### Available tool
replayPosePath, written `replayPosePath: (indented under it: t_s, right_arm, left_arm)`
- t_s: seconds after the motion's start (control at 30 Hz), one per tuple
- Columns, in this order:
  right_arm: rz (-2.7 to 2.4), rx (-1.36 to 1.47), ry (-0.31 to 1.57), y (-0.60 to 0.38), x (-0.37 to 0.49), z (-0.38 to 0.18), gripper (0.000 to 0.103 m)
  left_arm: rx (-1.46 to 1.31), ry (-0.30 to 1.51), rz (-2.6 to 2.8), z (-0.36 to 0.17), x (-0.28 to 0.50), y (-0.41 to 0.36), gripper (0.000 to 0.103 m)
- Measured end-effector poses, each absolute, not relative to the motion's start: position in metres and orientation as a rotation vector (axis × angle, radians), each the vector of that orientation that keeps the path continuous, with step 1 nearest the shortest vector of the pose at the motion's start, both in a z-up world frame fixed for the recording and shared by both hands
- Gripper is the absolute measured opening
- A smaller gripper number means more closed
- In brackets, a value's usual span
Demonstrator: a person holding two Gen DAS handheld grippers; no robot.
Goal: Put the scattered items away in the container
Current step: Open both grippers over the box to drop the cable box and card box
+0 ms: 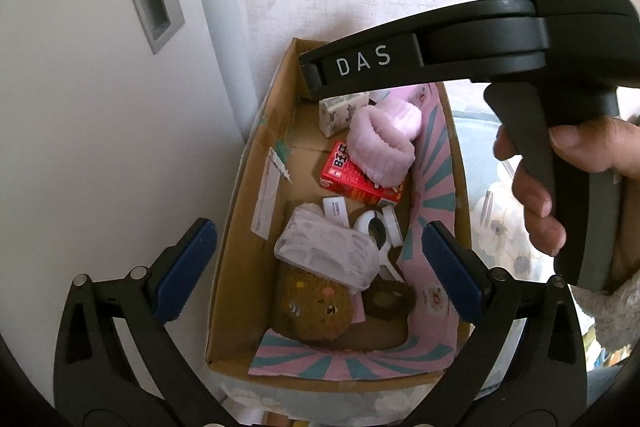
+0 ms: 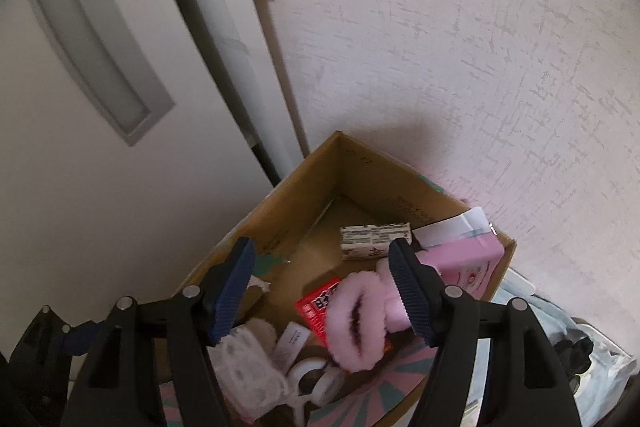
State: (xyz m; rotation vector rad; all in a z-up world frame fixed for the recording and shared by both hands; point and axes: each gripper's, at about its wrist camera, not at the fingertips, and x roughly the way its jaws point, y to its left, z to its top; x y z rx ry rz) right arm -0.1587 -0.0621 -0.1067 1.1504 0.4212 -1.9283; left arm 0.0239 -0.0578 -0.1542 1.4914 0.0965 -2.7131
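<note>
Both tongs hang wide open and empty over the cardboard box point(image 1: 234, 227) — the left gripper point(image 1: 320, 267), the right gripper point(image 2: 324, 291). The pink sock point(image 2: 360, 319) seems dropped in; lift straight up, clear of the rim.

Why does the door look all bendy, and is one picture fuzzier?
Left wrist view: the fisheye lens curves the door, and the box looks sharp. Right wrist view: softer, with the fluffy band blurred and a shadow on the wall.

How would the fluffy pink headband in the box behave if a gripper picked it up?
The pink headband looks plush, so probably light and squashy. It lies draped over the red box, so it would likely sag and flop. Its fuzzy pile should grip well.
</note>
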Motion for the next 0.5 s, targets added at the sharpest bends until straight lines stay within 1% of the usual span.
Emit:
replayPosePath:
  t_s: [0.1, 0.17, 0.37, 0.5]
  right_arm:
    - [-1.928, 1.140, 0.421, -0.072, -0.155, -0.123, 0.065]
    - [-1.924, 1.137, 0.414, -0.067, -0.154, -0.122, 0.065]
    - [-1.936, 1.114, 0.416, -0.041, -0.138, -0.117, 0.065]
    - [-1.947, 1.095, 0.392, -0.029, -0.131, -0.095, 0.065]
  left_arm:
    - [1.503, 0.100, -2.704, -0.155, 0.029, -0.056, 0.102]
    - [1.502, 0.108, -2.704, -0.155, 0.033, -0.055, 0.102]
    - [1.471, 0.106, -2.708, -0.147, 0.047, -0.053, 0.102]
    - [1.456, 0.108, -2.719, -0.140, 0.054, -0.049, 0.102]
